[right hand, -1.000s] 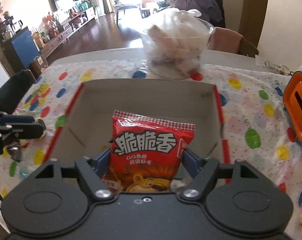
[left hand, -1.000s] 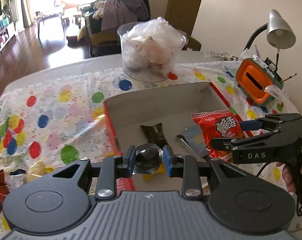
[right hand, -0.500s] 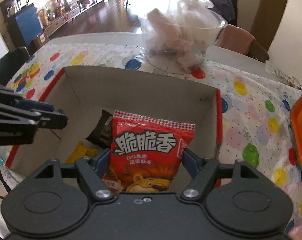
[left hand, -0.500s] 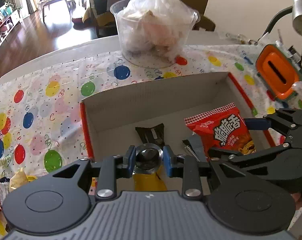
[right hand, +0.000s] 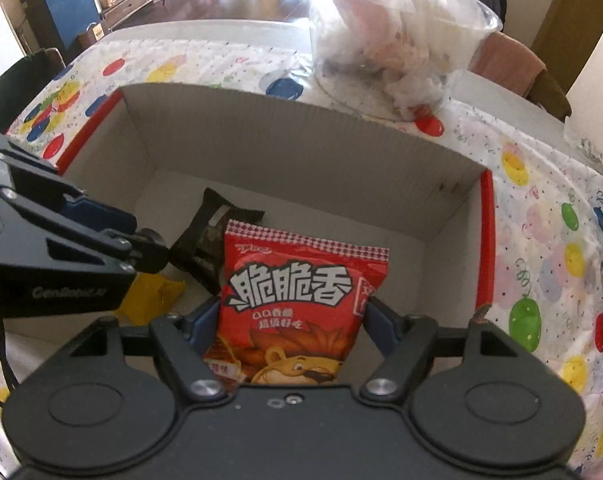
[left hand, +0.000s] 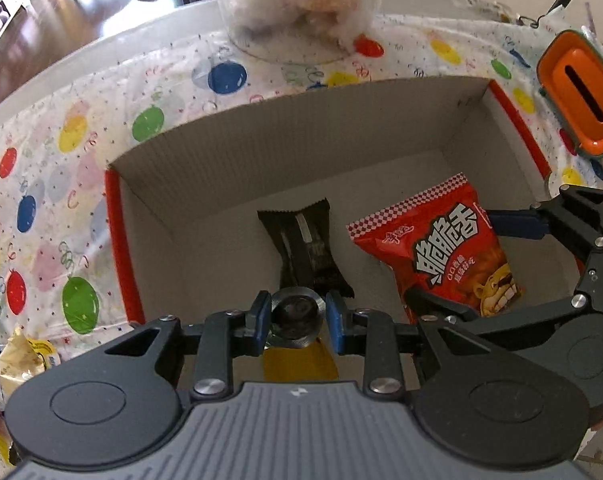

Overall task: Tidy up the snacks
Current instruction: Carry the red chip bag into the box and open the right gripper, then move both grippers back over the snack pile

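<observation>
My left gripper (left hand: 297, 318) is shut on a small round dark wrapped snack (left hand: 297, 316) and holds it over the near left part of the open cardboard box (left hand: 261, 160). My right gripper (right hand: 291, 320) is shut on a red snack bag (right hand: 301, 304) and holds it inside the box's right half; the bag also shows in the left wrist view (left hand: 441, 248). A dark wrapped snack (left hand: 305, 252) and a yellow packet (left hand: 297, 364) lie on the box floor.
A clear plastic tub with a bag in it (right hand: 393, 44) stands behind the box. An orange container (left hand: 577, 92) stands to the right. Loose snack packets (left hand: 17, 360) lie on the spotted tablecloth (left hand: 61, 200) to the left.
Both grippers have moved forward and down over the box, each still holding its snack. The box floor and the snacks on it have come into closer view.
</observation>
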{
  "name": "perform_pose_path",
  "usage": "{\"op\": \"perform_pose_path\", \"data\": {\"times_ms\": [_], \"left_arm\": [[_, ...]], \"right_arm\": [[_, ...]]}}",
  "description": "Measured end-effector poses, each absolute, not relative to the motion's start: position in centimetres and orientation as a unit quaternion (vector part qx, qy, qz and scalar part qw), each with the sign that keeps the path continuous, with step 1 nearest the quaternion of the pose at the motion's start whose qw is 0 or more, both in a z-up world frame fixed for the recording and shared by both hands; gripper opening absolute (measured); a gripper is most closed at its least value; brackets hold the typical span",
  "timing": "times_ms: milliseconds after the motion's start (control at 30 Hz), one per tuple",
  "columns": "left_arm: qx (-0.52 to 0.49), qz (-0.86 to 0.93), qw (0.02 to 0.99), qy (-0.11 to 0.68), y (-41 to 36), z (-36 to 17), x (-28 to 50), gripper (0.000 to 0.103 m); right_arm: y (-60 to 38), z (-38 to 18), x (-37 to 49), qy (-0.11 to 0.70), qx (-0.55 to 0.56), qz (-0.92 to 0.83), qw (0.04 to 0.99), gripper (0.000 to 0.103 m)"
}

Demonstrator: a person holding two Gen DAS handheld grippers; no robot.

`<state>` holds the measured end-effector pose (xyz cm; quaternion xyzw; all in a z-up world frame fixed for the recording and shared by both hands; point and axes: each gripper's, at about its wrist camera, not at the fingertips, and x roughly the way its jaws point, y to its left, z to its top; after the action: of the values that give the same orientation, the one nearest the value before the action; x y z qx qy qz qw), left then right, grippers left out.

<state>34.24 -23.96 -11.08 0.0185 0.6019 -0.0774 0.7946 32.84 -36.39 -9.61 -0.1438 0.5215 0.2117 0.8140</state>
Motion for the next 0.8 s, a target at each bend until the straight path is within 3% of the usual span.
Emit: {"op": "perform_pose_path", "data": {"times_ms": [400, 533, 800], "left_arm": [[0.008, -0.077, 0.784, 0.616, -23.7, -11.6, 33.8, 0.031], [-0.004, -0.08, 0.793, 0.604, -23.4, -11.1, 33.2, 0.058], [-0.021, -0.086, 0.812, 0.578, -22.5, -9.5, 31.5, 0.058]], "right_arm": [[-37.3, -9.8, 32.4, 0.527, -0.122, 0.216, 0.813, 0.077], [-37.5, -9.5, 32.0, 0.523, -0.115, 0.215, 0.817, 0.082], [-38.4, -8.1, 31.0, 0.514, -0.094, 0.221, 0.823, 0.085]]}}
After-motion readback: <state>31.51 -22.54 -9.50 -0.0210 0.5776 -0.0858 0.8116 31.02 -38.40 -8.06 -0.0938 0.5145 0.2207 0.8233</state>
